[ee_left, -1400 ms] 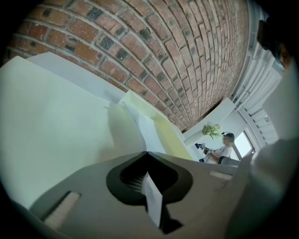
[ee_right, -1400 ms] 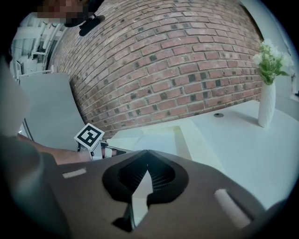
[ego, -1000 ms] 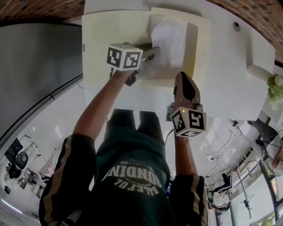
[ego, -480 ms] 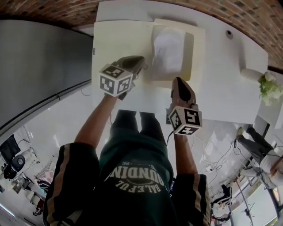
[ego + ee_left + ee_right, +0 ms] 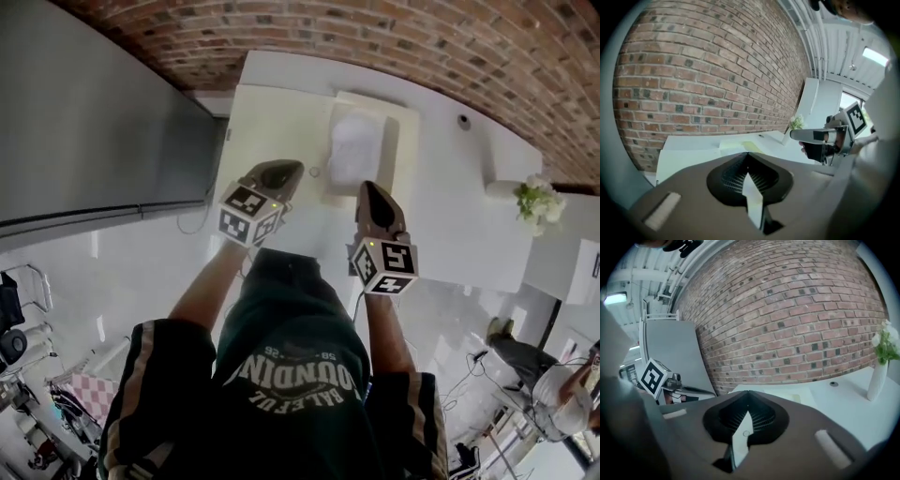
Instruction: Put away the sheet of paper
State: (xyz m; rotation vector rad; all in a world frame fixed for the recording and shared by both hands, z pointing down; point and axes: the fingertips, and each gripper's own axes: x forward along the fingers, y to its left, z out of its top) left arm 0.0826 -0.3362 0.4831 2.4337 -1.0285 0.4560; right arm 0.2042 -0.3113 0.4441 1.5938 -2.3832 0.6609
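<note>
White table (image 5: 450,206), sheet of paper (image 5: 354,150) beyond clenched, empty left gripper (image 5: 291,168) and right gripper (image 5: 367,187)

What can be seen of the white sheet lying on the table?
The white sheet is a thin, roughly rectangular piece, slightly rumpled by its look. It lies flat inside a cream tray-like holder, its long side running away from the person. The holder sits on the white table. Nothing rests on the sheet, and the left gripper and the right gripper are both clear of it, nearer the person.
</note>
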